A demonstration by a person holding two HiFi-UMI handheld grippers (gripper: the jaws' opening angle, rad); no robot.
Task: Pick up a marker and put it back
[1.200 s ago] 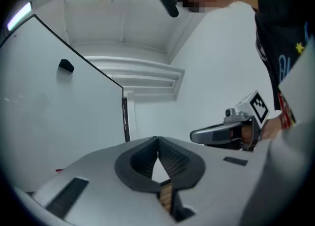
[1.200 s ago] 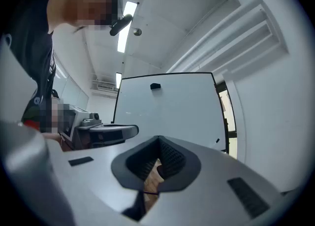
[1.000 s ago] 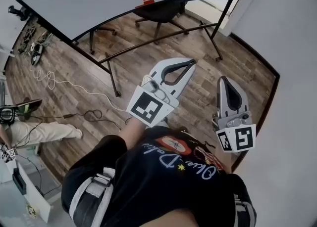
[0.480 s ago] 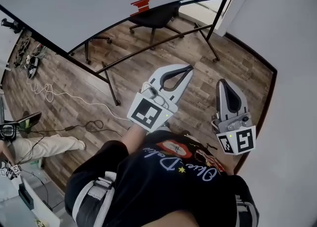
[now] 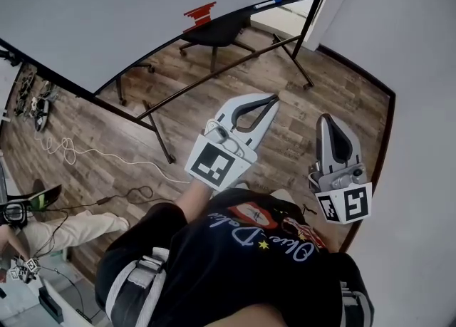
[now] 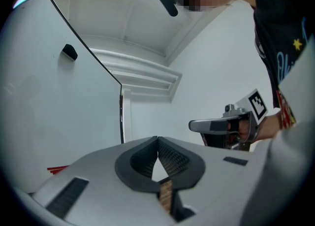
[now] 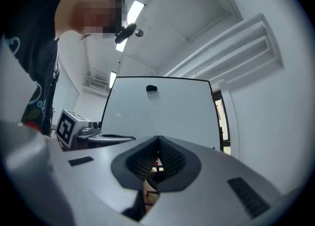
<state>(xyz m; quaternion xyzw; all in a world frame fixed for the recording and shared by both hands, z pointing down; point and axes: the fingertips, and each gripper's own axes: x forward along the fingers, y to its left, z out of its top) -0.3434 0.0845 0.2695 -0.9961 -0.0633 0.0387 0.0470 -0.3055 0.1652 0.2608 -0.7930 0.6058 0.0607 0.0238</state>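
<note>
A marker with a blue end (image 5: 274,1) lies on the ledge of the big whiteboard (image 5: 128,12), far ahead of both grippers. My left gripper (image 5: 273,97) is held over the wooden floor in front of my chest, shut and empty; its tips (image 6: 157,139) meet in the left gripper view. My right gripper (image 5: 325,117) hangs beside it to the right, also shut with nothing in it, and its tips (image 7: 158,138) touch. Each gripper shows in the other's view: the right gripper (image 6: 216,125) and the left gripper (image 7: 106,136).
A red eraser (image 5: 200,12) sits on the whiteboard ledge. A black office chair (image 5: 217,30) stands under the board, between the stand's black legs (image 5: 160,133). Cables (image 5: 71,151) run across the floor at left, near another person's leg (image 5: 64,226). A white wall (image 5: 420,105) is close on the right.
The view has drifted: whiteboard, chair and floor have slid up and left in the picture. Both grippers keep nearly the same place and stay shut.
</note>
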